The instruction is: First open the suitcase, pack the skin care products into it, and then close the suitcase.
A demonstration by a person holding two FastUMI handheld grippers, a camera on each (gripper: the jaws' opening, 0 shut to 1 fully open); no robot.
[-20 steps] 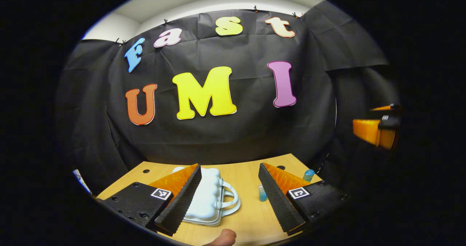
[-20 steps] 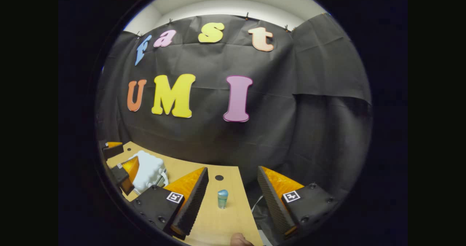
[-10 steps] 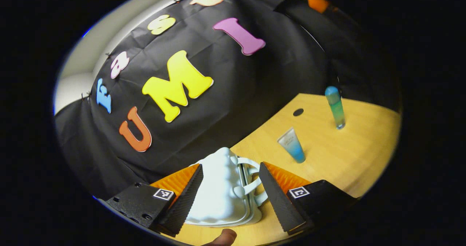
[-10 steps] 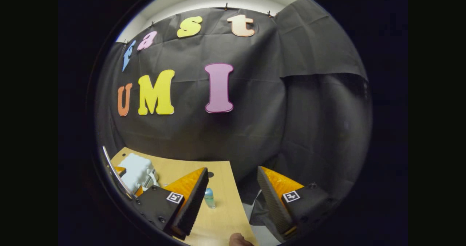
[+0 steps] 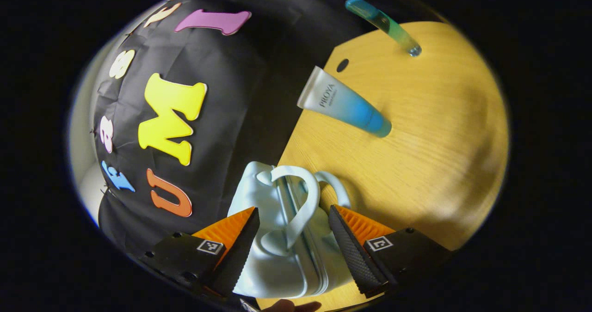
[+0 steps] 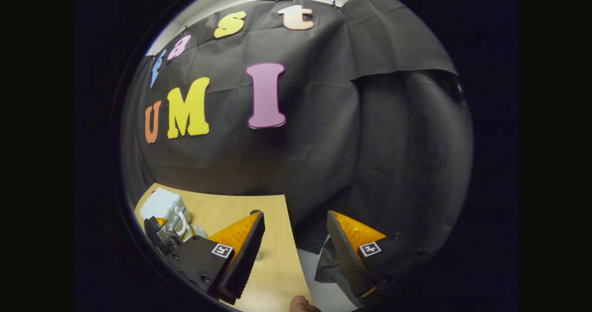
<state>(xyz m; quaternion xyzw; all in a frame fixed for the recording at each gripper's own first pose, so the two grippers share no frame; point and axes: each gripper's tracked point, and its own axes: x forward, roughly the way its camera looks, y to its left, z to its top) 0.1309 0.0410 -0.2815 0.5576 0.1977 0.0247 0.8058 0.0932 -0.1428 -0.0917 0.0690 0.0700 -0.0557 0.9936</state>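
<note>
A small white hard-shell suitcase (image 5: 273,256) with two looped handles (image 5: 300,201) lies shut on the wooden table (image 5: 416,155). My left gripper (image 5: 292,212) is open and rolled sideways, its fingers (image 5: 238,252) standing on either side of the case just behind the handles. A blue-and-white skin care tube (image 5: 344,104) and a slim teal bottle (image 5: 384,23) stand farther along the table. In the right gripper view, the right gripper (image 6: 295,215) is open and holds nothing, over the table's right edge. The suitcase (image 6: 162,205) sits at that view's far left with the left gripper (image 6: 159,235) at it.
A round cable hole (image 5: 342,65) is in the table near the tube. The table's right edge (image 6: 289,238) drops to a grey floor below my right gripper. A thumb tip (image 6: 300,305) shows at the bottom. Black cloth backs the table.
My left gripper has rolled over and closed in until its open fingers straddle the suitcase. The right gripper has drifted right, and the teal bottle has slipped behind its left finger.
</note>
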